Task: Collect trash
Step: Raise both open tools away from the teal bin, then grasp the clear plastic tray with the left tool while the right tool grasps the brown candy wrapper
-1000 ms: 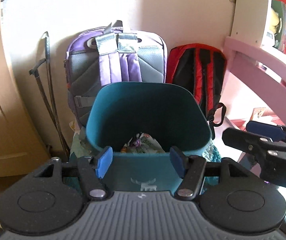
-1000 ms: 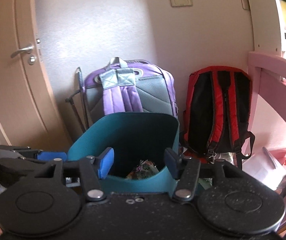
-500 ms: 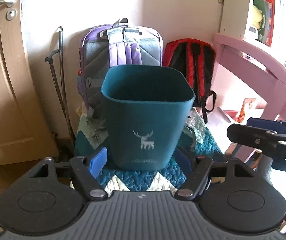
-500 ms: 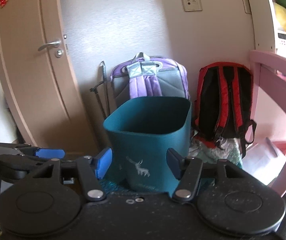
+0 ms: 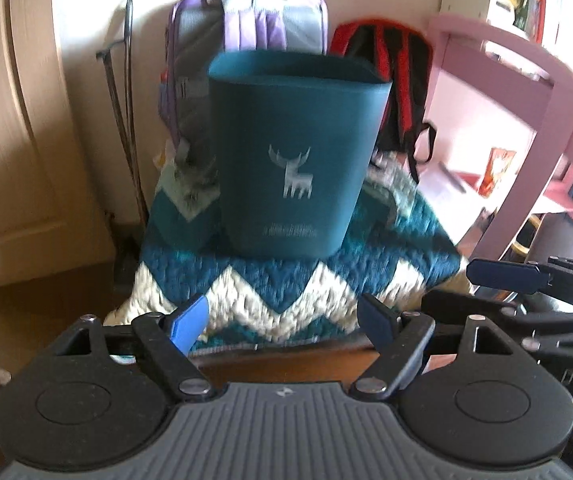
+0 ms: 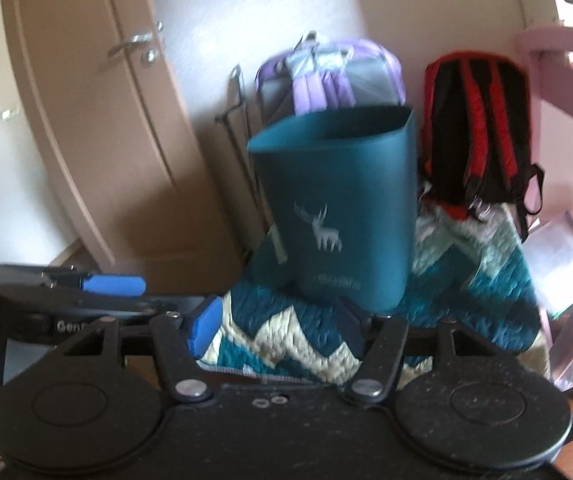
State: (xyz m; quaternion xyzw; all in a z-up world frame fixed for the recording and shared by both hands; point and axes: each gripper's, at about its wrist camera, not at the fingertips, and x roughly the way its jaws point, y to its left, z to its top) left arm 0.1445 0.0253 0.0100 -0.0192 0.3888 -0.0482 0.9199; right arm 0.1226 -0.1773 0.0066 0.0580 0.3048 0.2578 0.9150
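The left gripper (image 5: 284,322) has its blue-padded jaws spread wide with nothing between them; the right gripper (image 6: 278,326) is likewise wide open and empty. From the left wrist view, the right gripper's fingers (image 5: 506,276) lie just off to the right of the left jaws, level with them.

Just ahead of both pairs of jaws lies a teal and cream zigzag quilt (image 5: 286,284), draped over a low surface. Beyond the jaws, standing on that quilt, is the teal bin (image 5: 296,152), roughly centred between the left jaws and slightly right of centre for the right ones. It stands upright, long axis vertical, open mouth up, tapering toward its base. It is a plain dark teal, with rounded corners, a pale stag emblem (image 5: 292,174) and a blurred line of lettering on the face turned toward the jaws. Its inside cannot be seen from this low angle, so what it holds cannot be told.

Behind the bin a purple and grey backpack (image 5: 250,12) leans on the wall, with a red and black backpack (image 5: 382,64) to its right. A wooden door (image 6: 86,92) stands far left, a pink desk (image 5: 518,64) far right.
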